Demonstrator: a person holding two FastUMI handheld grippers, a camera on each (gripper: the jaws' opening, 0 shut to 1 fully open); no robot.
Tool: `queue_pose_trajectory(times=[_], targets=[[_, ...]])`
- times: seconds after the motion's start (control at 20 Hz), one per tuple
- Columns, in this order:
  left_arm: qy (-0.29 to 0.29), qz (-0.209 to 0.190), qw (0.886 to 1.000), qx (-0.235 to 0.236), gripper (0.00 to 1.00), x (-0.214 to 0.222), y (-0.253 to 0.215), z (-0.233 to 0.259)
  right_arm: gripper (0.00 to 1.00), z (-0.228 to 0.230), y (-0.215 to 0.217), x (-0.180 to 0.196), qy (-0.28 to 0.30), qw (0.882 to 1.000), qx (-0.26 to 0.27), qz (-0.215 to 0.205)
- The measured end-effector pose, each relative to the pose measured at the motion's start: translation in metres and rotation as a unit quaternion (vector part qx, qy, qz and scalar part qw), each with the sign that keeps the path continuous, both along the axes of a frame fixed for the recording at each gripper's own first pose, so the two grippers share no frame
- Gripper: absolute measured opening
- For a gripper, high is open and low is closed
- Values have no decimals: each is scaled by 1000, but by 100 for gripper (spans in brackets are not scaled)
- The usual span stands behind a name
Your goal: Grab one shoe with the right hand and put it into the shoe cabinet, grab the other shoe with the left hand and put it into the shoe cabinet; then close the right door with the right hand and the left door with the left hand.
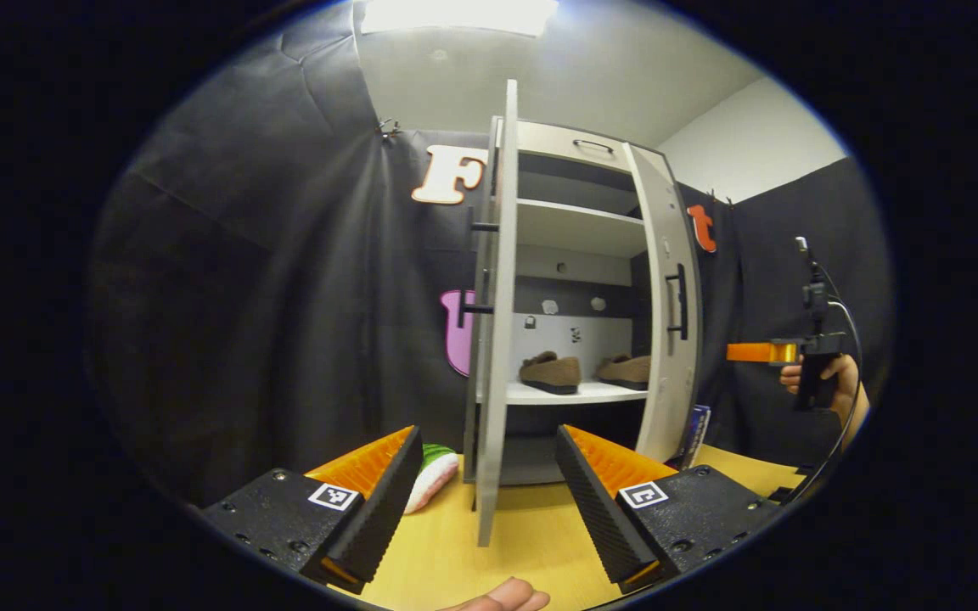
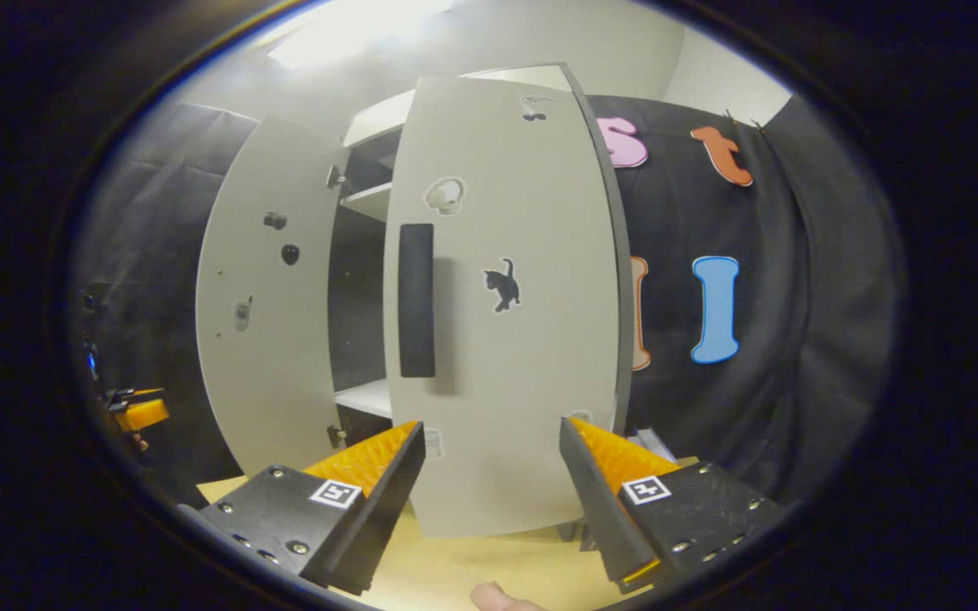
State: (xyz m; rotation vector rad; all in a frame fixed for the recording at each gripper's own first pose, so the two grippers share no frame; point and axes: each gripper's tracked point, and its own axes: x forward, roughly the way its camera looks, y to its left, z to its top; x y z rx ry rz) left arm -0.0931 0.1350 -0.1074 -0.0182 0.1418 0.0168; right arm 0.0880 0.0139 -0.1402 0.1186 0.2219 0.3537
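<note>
In the left gripper view, the left hand-held gripper hangs low over the yellow desk, fingers spread wide and holding nothing, with the edge of the left door standing almost straight ahead between them. Behind it, both brown shoes sit side by side on a lower shelf of the shoe cabinet (the loading looks done). Far right, a hand holds the other gripper beside the right door.

In the right gripper view, the right hand-held gripper is also wide open and empty, facing the outer face of the right door, its dark handle up and left of the fingers.

The likely risks: a push landing near the hinge side would barely swing the door, and a hard shove could rock the cabinet or bounce the door open. The left door, met edge-on, could slip between the fingers rather than close.
</note>
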Motion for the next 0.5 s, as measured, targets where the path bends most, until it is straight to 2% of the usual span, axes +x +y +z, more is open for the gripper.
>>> queue_pose_trajectory(times=[0.25,0.3,0.35,0.4,0.45,0.5], targets=[[21,36,999,-13,94,17,51,3,96,0,26,-38,-11,999,15,29],[25,48,998,-15,97,21,63,5,96,0,28,-44,-14,999,14,33],[25,58,998,-15,94,26,76,8,96,1,30,-50,-18,999,14,35],[21,67,997,-12,93,32,87,13,96,2,31,-54,-22,999,12,36],[19,72,997,-4,96,39,96,16,96,2,31,-59,-25,999,11,33],[17,76,997,-2,93,46,104,20,96,3,29,-63,-32,999,9,27]])
